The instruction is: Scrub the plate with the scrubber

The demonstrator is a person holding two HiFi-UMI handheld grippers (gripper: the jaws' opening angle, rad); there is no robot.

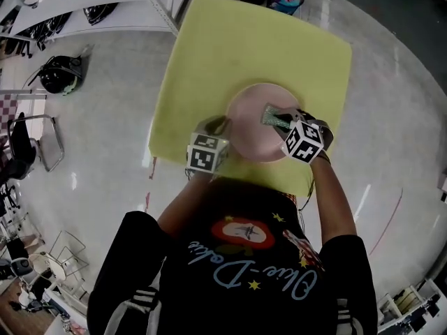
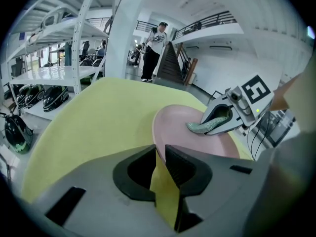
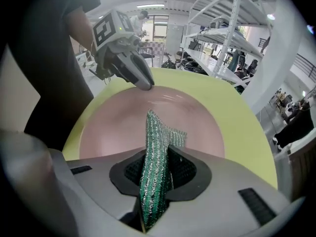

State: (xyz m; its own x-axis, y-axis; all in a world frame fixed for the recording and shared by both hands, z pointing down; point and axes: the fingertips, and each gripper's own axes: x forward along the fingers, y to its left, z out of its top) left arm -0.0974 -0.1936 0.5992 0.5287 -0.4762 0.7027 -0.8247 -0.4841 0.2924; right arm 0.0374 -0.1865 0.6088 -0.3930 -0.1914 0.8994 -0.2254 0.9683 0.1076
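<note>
A round pink plate [image 1: 255,121] lies on the yellow-green table [image 1: 209,47]. My left gripper [image 1: 222,125] is shut on the plate's near-left rim; in the left gripper view the rim [image 2: 157,139] runs in between the jaws. My right gripper [image 1: 283,121] is over the plate's right side, shut on a green mesh scrubber [image 1: 274,115]. In the right gripper view the scrubber [image 3: 155,157] stands on edge between the jaws, its tip reaching over the plate [image 3: 118,127]. The left gripper [image 3: 145,85] shows at the plate's far rim there.
The table top ends close to my body and its edges drop to a glossy floor. A black helmet [image 1: 59,74] lies on the floor to the left. Metal shelving [image 2: 64,73] with helmets stands beyond the table, and a person [image 2: 154,51] stands far off.
</note>
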